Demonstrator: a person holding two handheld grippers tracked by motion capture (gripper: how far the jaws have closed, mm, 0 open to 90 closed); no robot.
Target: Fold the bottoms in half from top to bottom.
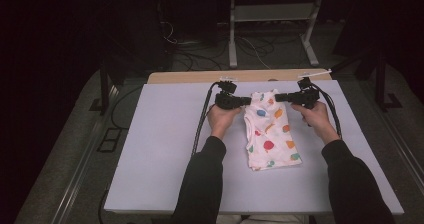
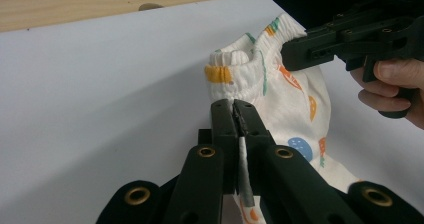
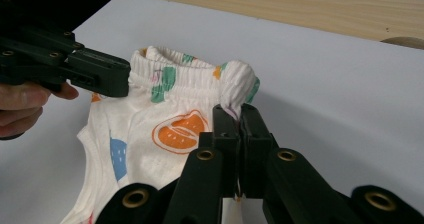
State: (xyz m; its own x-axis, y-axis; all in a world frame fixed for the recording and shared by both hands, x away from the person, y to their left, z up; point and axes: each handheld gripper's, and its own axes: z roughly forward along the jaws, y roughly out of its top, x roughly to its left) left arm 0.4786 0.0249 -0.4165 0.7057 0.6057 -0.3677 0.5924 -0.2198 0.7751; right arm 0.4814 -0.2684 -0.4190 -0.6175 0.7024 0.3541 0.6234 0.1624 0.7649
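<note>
Both the left gripper (image 1: 246, 101) and the right gripper (image 1: 278, 97) were clamped on the waistband corners of the patterned shorts (image 1: 270, 129), lying mid-table (image 1: 165, 149). They seemed already folded lengthwise; the far-end fold apparently remained.

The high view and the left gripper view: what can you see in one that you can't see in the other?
High view alone: the person's two dark sleeves, the whole white garment with coloured spots lying on the white table, and grey metal legs behind.

Left gripper view alone: the left gripper up close, jaws shut on the garment's edge, and the gathered elastic waistband.

Both: the garment, the table, its wooden strip, and the right gripper pinching the waistband's other side.
</note>
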